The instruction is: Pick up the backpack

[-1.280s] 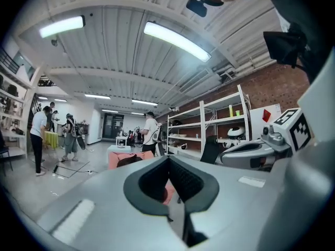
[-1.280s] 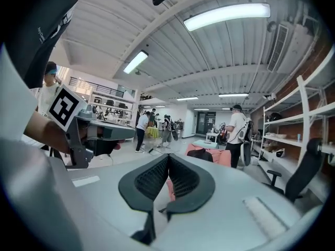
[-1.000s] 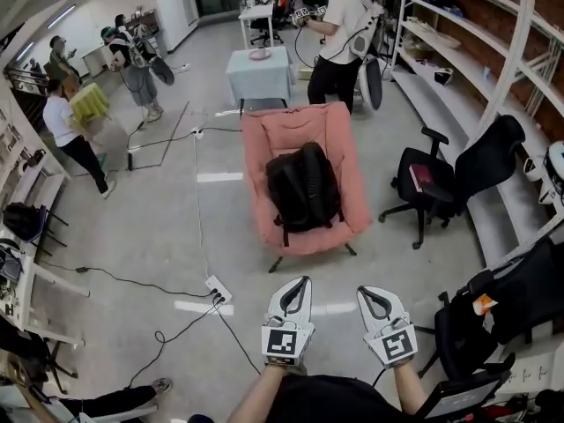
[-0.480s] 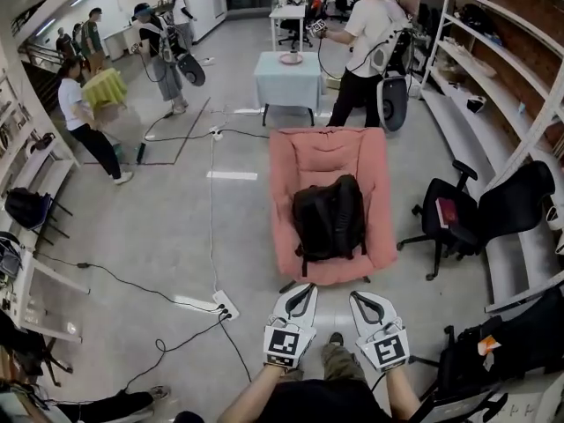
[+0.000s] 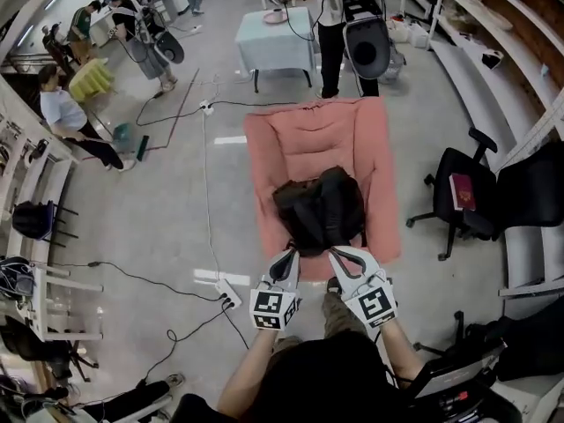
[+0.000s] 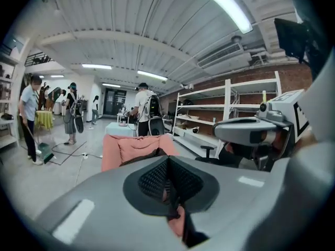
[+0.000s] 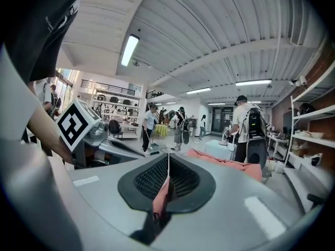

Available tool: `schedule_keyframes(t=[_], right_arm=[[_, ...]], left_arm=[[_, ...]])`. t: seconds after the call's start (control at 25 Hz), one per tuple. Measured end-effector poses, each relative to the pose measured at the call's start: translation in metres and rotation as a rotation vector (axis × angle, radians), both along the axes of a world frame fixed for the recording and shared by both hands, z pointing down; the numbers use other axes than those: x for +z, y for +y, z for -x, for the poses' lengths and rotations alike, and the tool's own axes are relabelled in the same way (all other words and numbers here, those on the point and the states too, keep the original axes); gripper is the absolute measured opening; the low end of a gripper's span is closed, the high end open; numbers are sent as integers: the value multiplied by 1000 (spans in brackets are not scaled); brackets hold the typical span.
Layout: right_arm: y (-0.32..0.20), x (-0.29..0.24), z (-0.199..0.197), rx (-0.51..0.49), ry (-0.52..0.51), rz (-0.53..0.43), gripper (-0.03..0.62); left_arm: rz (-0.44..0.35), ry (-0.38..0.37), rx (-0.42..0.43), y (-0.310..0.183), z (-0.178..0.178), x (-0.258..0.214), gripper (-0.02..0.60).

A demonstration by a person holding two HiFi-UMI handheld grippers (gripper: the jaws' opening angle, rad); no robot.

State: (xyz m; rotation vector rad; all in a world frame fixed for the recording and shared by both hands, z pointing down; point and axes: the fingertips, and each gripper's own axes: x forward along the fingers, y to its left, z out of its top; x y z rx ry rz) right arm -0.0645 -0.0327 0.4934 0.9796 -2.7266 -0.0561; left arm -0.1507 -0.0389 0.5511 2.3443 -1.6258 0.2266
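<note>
— So, where is our backpack (image 5: pixel 319 214)?
— We see it on the pink chair (image 5: pixel 326 135), on the grey floor (image 5: pixel 167 210), shelves (image 5: pixel 493 25) at the right. Our left gripper (image 5: pixel 285 257) and right gripper (image 5: pixel 338 256) are closed tight, near it.

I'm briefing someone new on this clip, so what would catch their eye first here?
A black backpack sits on a big pink chair in the middle of the room. Just in front of it the left gripper and right gripper point at it, jaws shut. A person stands beyond the chair.
</note>
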Motion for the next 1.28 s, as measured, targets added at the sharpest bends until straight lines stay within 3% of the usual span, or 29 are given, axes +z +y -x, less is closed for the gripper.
schedule_keyframes(t=[0.24,0.52,0.68,0.96,1.08,1.28], right_arm=[[-86,37,-20,-102,21,62,21],[-108,84,-22,-132,86,167,28],[-120,96,-25,-89,121,195,26],[-135,108,-12,-112,178,242,26],[-144,121,-11,-138,167,284,28],[-154,142,-5,-187,164,327,51]], left_arm=[[149,-24,-79,-74,-1,53,5],[353,88,-139,-131,21,143,66],[449,163,-162,-154,36,193,119],[438,521,-111,-184,35,203,114],[437,571,-27,-189,22,197,51],[406,608,53,-188,6,191,28]])
